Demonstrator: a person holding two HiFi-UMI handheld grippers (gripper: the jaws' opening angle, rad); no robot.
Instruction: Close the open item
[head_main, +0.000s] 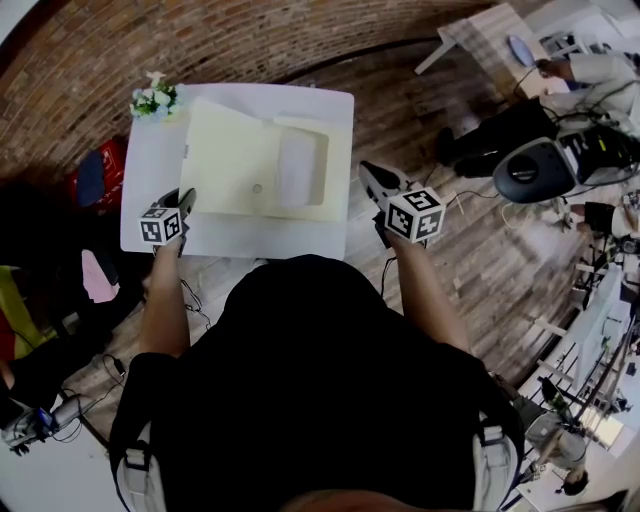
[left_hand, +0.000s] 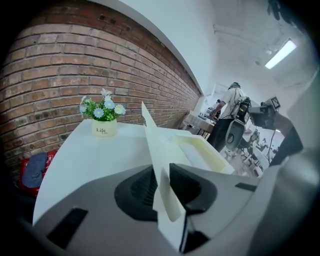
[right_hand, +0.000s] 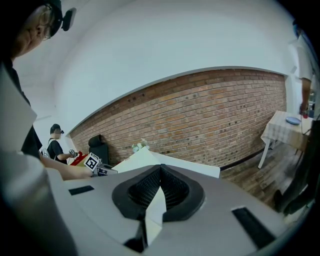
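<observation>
Box (head_main: 335, 175), cream, open at mid-table (head_main: 240, 240): lid (head_main: 225, 160) spread toward the left edge, its near corner pinched in the left gripper (head_main: 185, 200) (right gripper (head_main: 368, 172) closed on nothing, off the right edge); folding over the tray not yet done.

A lab-like studio workspace. It has a red brick wall (left_hand: 75, 65), a brown wooden plank floor (head_main: 470, 265), trailing black cables (head_main: 192, 300) and a bulky grey-and-black machine (head_main: 535, 170).

The open cardboard box (head_main: 235, 160) before the left tongs (head_main: 186, 198) is pale cream. Its square table (head_main: 145, 175) is white.
</observation>
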